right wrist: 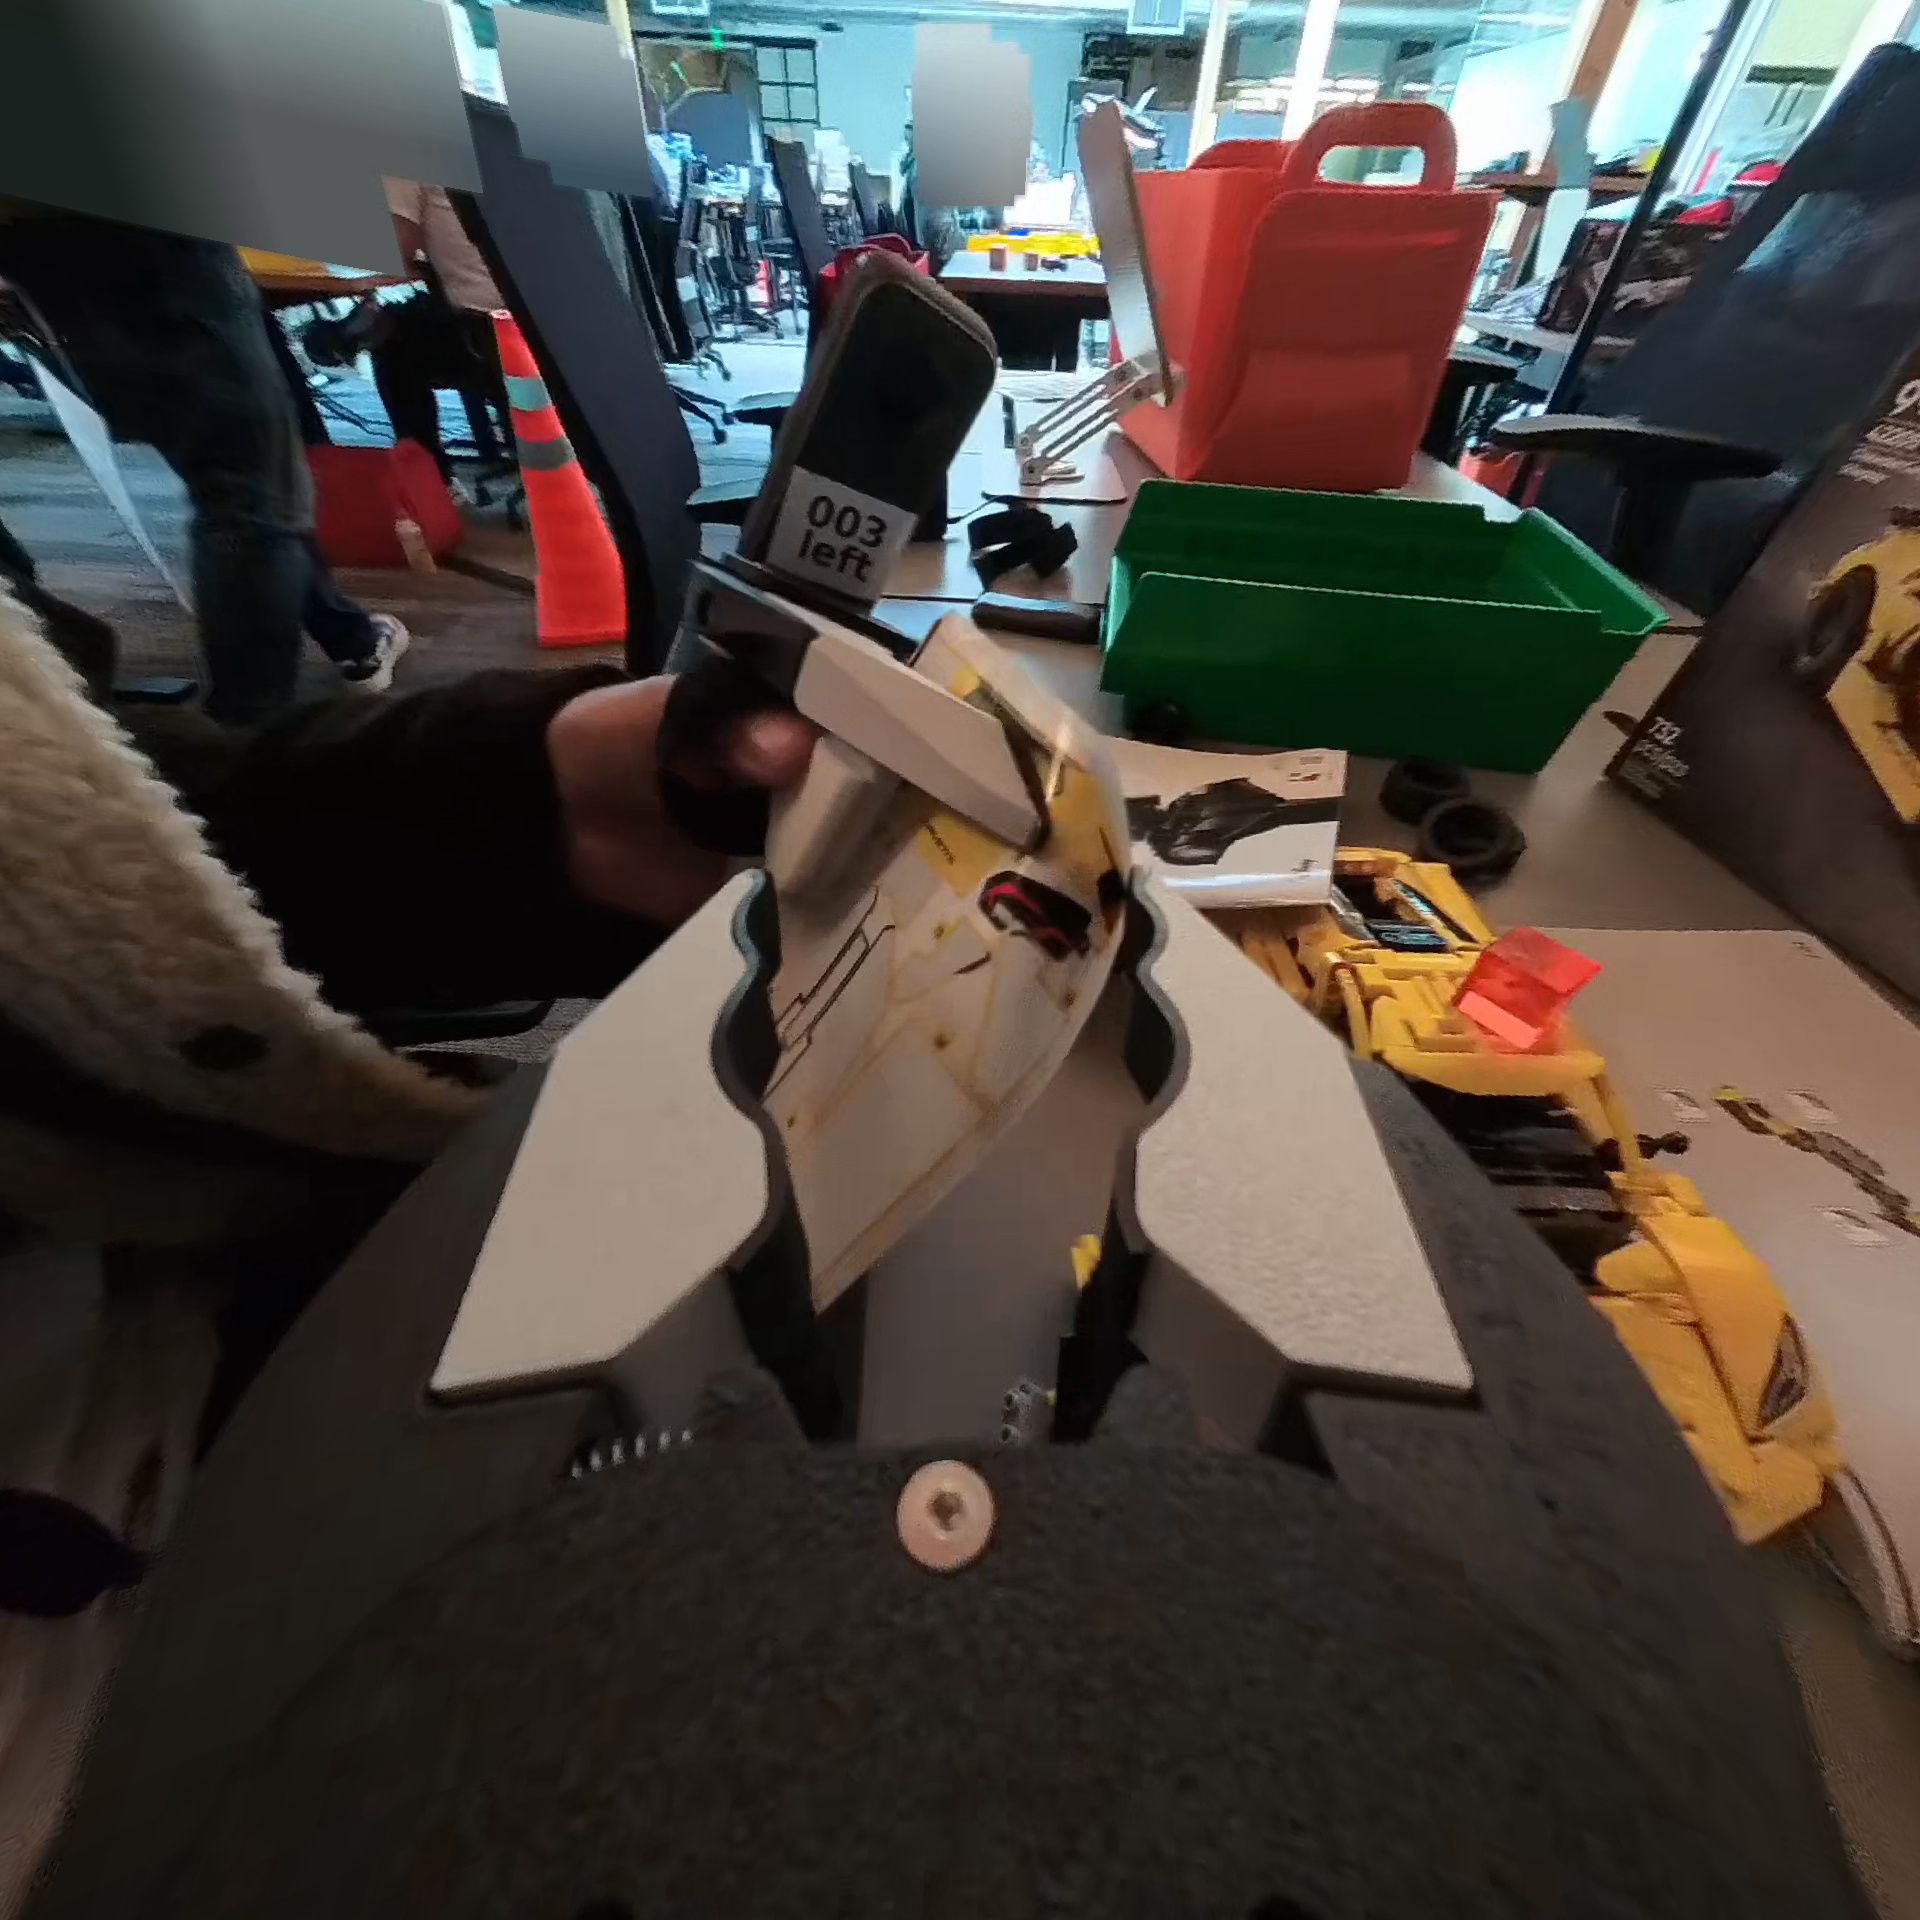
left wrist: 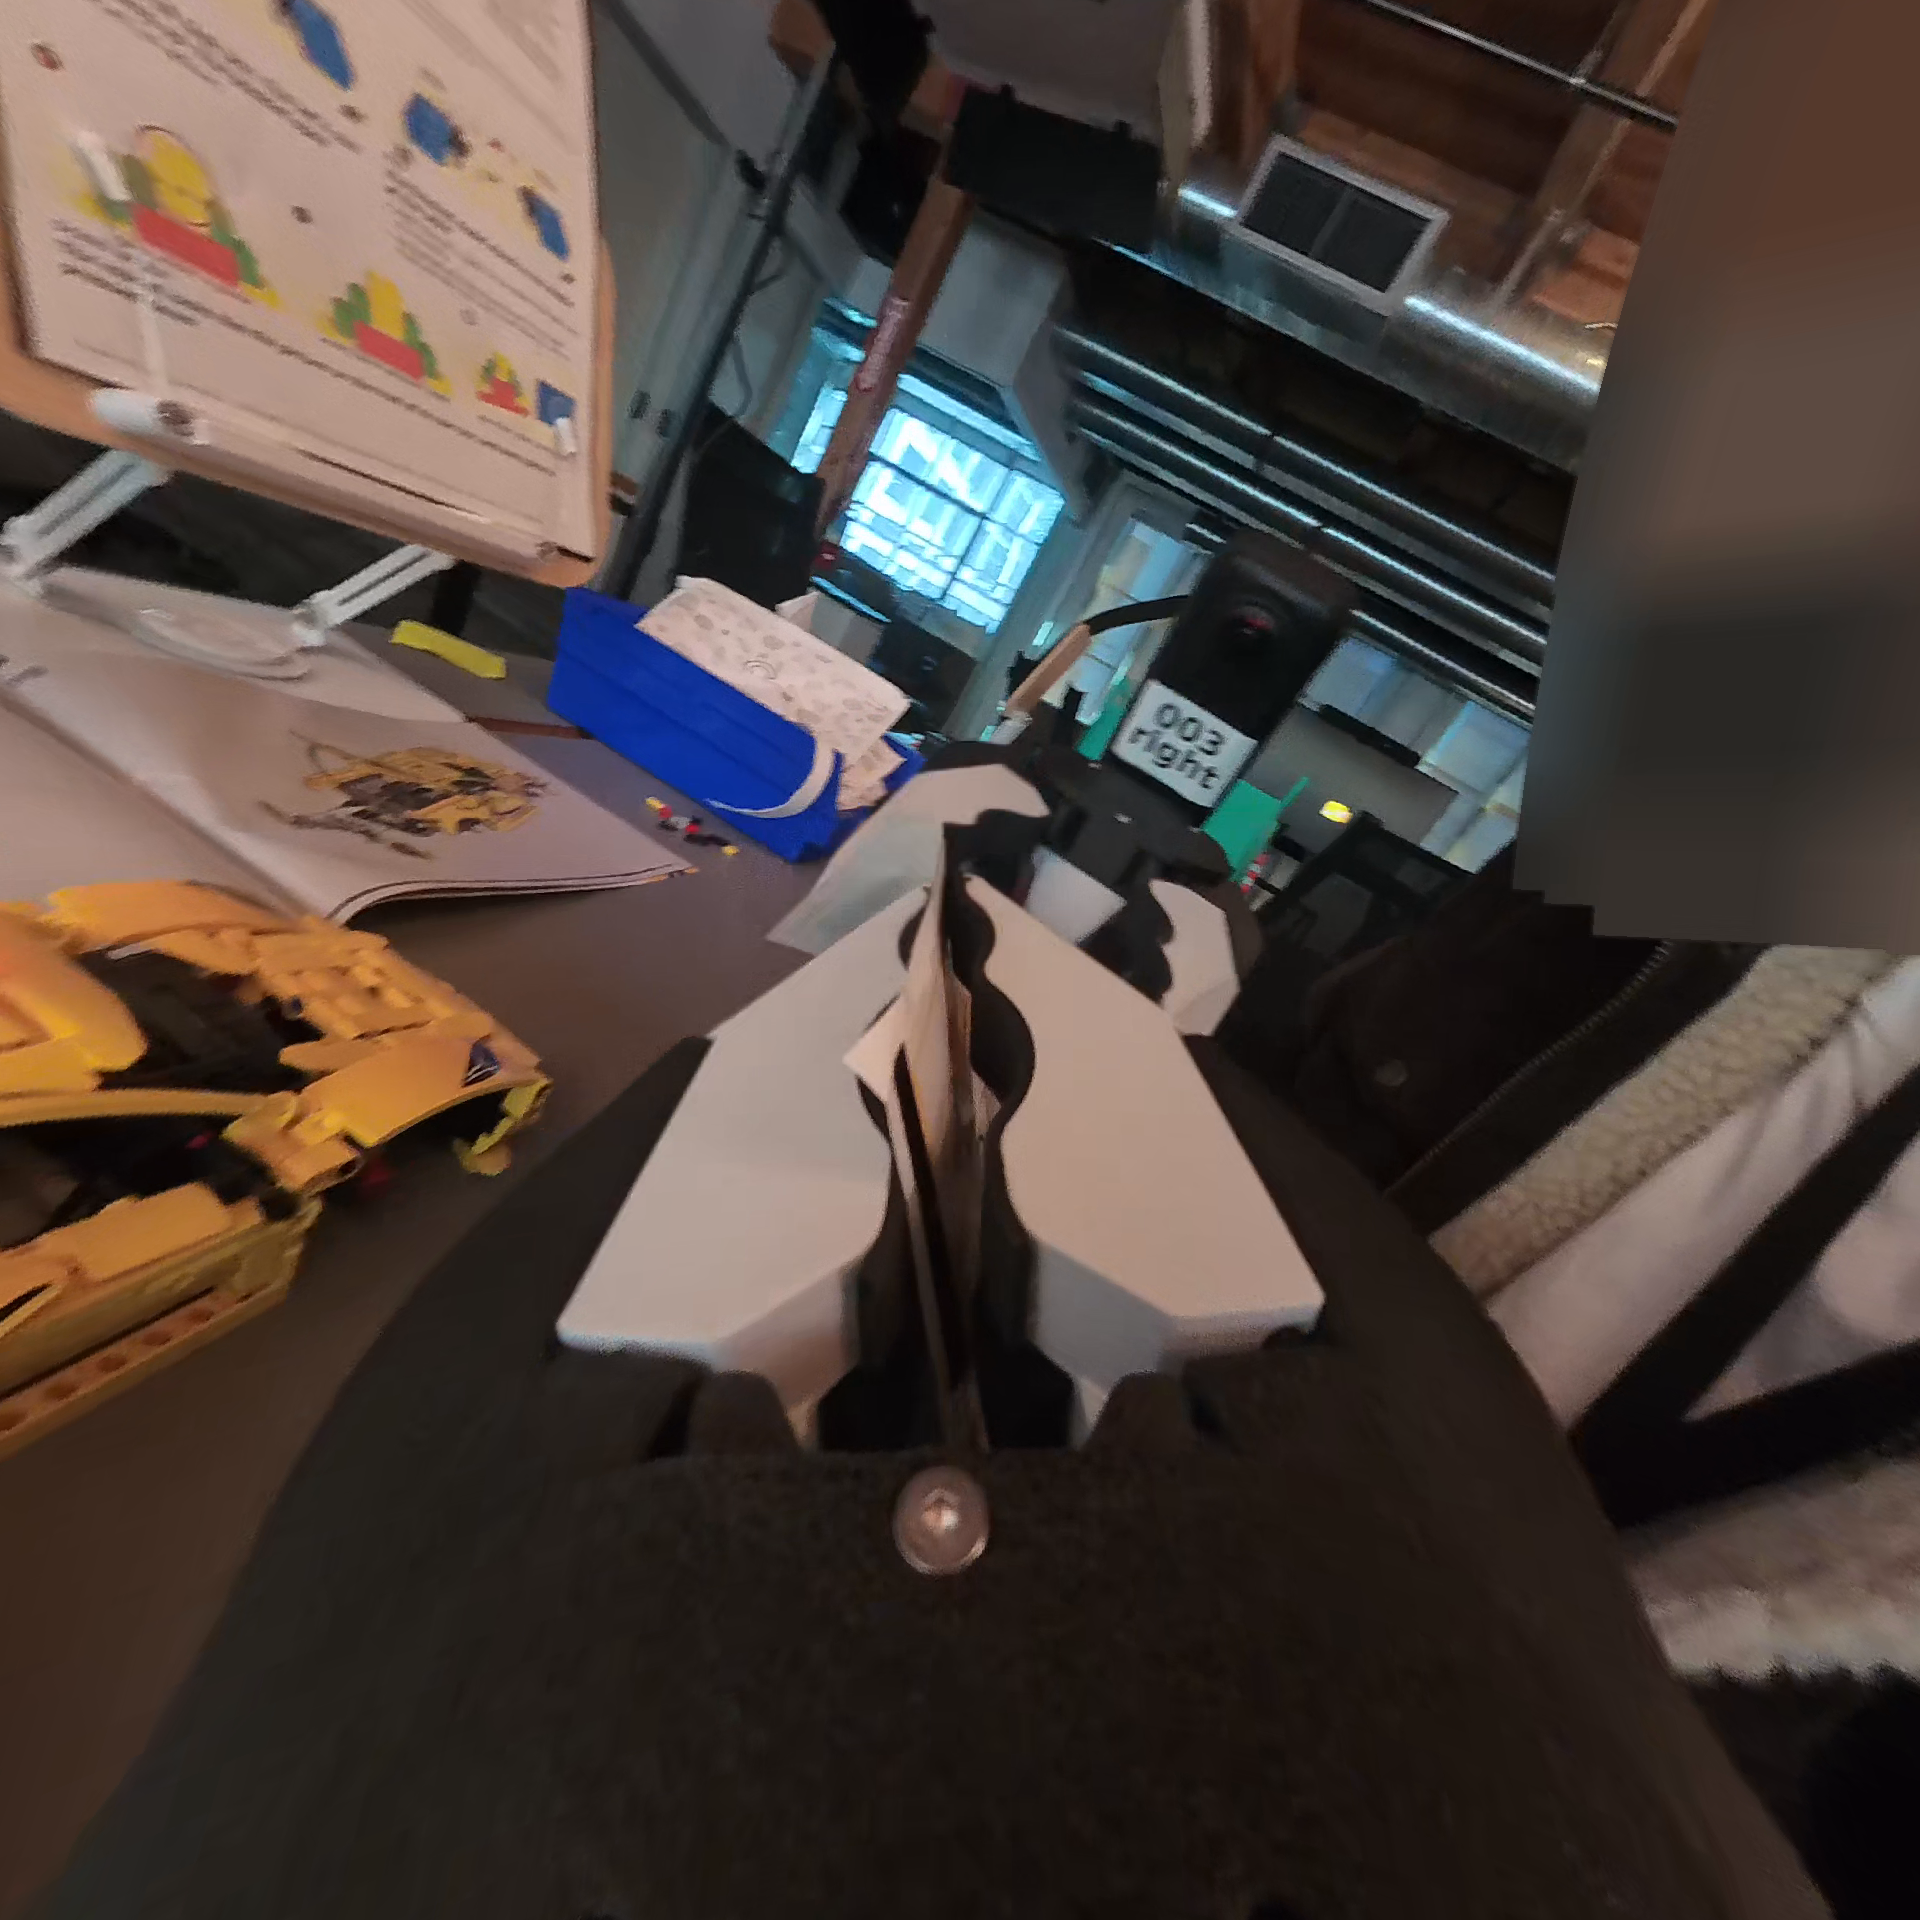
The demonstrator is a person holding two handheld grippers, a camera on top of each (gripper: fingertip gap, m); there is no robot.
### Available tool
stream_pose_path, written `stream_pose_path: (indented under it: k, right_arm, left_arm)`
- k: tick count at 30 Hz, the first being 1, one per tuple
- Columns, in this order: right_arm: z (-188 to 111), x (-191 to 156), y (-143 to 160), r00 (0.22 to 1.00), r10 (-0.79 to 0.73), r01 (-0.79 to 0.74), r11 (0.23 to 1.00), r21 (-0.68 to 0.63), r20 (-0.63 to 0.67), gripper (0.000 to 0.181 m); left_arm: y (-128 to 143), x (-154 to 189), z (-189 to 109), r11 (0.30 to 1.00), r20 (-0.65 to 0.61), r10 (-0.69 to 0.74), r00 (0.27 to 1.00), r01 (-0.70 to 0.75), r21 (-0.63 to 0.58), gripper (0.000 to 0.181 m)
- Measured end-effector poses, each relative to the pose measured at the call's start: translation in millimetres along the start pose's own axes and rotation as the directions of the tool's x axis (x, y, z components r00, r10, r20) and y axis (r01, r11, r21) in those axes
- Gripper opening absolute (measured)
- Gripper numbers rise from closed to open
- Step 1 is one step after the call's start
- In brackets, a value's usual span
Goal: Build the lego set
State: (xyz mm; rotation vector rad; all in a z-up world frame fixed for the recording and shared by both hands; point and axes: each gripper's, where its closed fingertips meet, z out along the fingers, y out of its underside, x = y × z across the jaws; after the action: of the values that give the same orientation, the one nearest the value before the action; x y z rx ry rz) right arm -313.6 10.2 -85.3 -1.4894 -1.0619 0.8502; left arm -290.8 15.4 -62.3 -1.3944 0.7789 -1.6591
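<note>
— Where do my two tools stand?

— My left hand-held gripper is clamped on the sticker sheet, seen edge-on, long axis running away from it. My right hand-held gripper is spread wide around the sheet's free end, gripping nothing, so it is the nearer one to take it.

— And the model?

— One yellow car on the worktop, just right of the right hand-held gripper. One open booklet, one green bin, one blue bin, two loose tyres.

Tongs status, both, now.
Left tongs: shut on the sticker sheet.
Right tongs: open, sticker sheet between the fingers, not gripped.
</note>
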Motion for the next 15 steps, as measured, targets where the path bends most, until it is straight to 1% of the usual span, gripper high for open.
stream_pose_path:
  k: [2, 4, 6, 8, 10, 12, 14, 15]
  right_arm:
    - [-1.5, -5.4, -1.4, 0.998, 0.033, -0.034, 0.999, 0.011, 0.053, 0.055]
    - [-3.9, -15.5, -6.0, 0.979, 0.126, -0.133, 0.991, 0.034, 0.161, 0.051]
    - [-7.2, -28.2, -11.1, 0.932, 0.220, -0.241, 0.970, 0.038, 0.287, 0.047]
    - [-10.1, -34.1, -15.7, 0.894, 0.274, -0.307, 0.951, 0.038, 0.355, 0.043]
    - [-13.2, -36.5, -19.2, 0.868, 0.299, -0.341, 0.939, 0.039, 0.396, 0.038]
    - [-14.3, -37.2, -19.0, 0.856, 0.313, -0.356, 0.934, 0.029, 0.411, 0.037]
    - [-14.0, -34.2, -15.5, 0.863, 0.314, -0.347, 0.938, 0.014, 0.397, 0.037]
    - [-13.5, -27.6, -12.7, 0.881, 0.308, -0.334, 0.942, 0.011, 0.358, 0.037]
  left_arm:
    - [-2.3, 10.5, 0.3, 1.000, -0.071, 0.004, 0.997, -0.003, 0.019, 0.000]
    - [-3.8, 19.2, -1.3, 0.999, -0.132, 0.017, 0.991, -0.012, 0.037, 0.000]
    - [-3.6, 24.6, -2.9, 0.999, -0.168, 0.033, 0.985, -0.026, 0.044, 0.000]
    - [-3.1, 28.2, -3.7, 0.999, -0.186, 0.043, 0.982, -0.036, 0.041, 0.000]
    - [-2.7, 32.0, -3.4, 0.998, -0.200, 0.052, 0.978, -0.046, 0.033, 0.000]
    - [-1.5, 32.7, -2.6, 0.998, -0.194, 0.063, 0.979, -0.060, 0.022, 0.000]
    - [0.5, 32.1, -2.3, 0.998, -0.185, 0.069, 0.980, -0.069, 0.006, 0.000]
    - [1.2, 31.0, -2.5, 0.998, -0.177, 0.066, 0.982, -0.067, -0.002, 0.000]
